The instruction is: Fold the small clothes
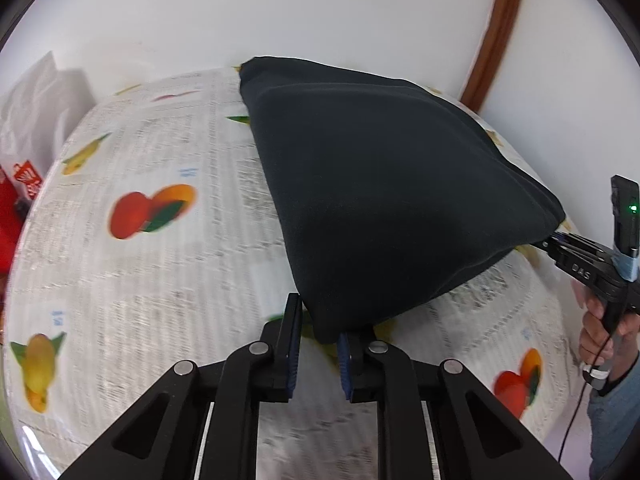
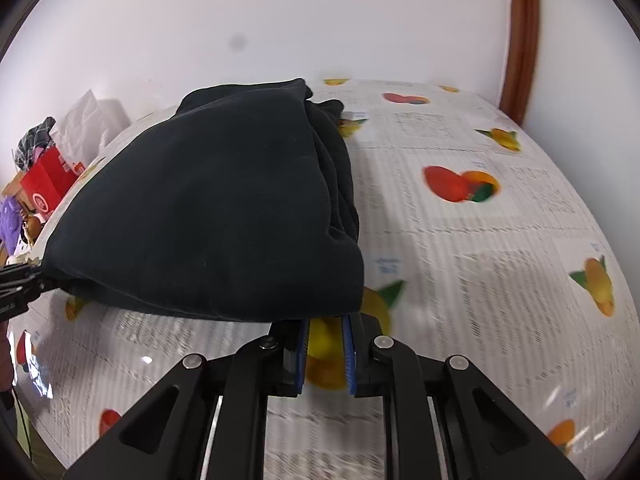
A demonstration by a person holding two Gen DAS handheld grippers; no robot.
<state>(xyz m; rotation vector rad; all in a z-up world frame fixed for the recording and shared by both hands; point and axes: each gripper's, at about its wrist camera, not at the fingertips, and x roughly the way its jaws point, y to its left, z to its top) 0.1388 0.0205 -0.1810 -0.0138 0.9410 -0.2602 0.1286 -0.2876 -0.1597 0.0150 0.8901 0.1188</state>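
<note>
Left hand-held gripper (image 1: 318, 336) – tips hidden | black garment (image 1: 384, 200) – underside unseen

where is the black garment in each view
Left wrist view: the black garment fills centre and right, running from the far table edge down to this gripper's jaws at bottom centre.
Right wrist view: it fills centre and left, its near right corner at this gripper's jaws.
Shared landmark: the brown wooden trim against the white wall, upper right in both.

White wall (image 1: 320, 8) — brown trim (image 2: 524, 40) (curved).
</note>
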